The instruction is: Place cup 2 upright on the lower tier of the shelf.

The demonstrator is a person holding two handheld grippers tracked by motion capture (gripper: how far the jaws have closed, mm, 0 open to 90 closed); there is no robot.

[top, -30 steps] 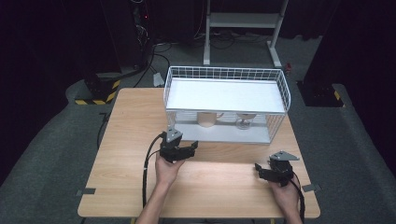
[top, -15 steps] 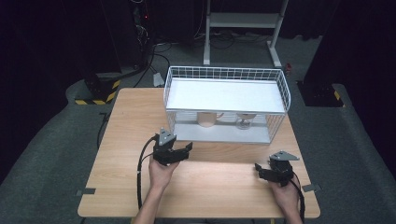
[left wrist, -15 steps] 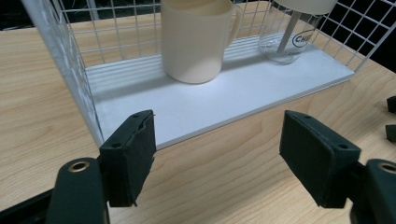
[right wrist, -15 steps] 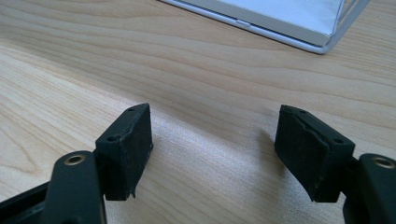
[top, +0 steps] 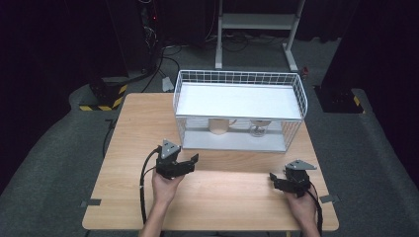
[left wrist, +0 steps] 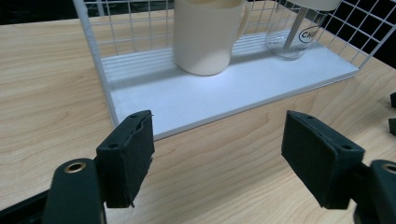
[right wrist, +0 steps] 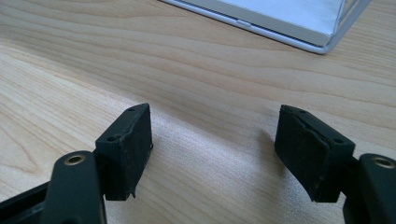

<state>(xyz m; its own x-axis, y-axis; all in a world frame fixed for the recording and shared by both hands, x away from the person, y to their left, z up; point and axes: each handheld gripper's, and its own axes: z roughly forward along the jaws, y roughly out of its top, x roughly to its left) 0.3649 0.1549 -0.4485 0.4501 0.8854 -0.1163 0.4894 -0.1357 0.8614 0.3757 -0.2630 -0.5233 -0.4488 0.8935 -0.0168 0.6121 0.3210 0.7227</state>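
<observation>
the cream mug [left wrist: 208, 35] stands upright on the lower white shelf [left wrist: 224, 91] of the wire rack [top: 239, 111], toward the left end. in the high view the mug [top: 218, 126] sits under the rack's top shelf. just beside it, to the right, stands a clear glass [left wrist: 292, 39] with dark letters on it; the two look close but not touching. the rack is white, with thin wire walls, and it sits at the far side of the wooden bench [top: 138, 128].

the left tongs [left wrist: 219, 149] point at the rack's front left corner, near the mug but well short of it. their jaws have just been opening and now stand apart, with nothing between them but bare wood and the edge of the shelf. they grip nothing. in the high view the left tongs [top: 190, 160] hang over the bench just in front of the rack, held by the person's left hand [top: 165, 185], and a black cable [top: 143, 187] loops back from them.

the right tongs [right wrist: 212, 140] are let go too, jaws apart over bare wood, holding nothing. in the high view the right tongs [top: 274, 180] are near the front right corner of the bench, well apart from the rack and the mug.
</observation>
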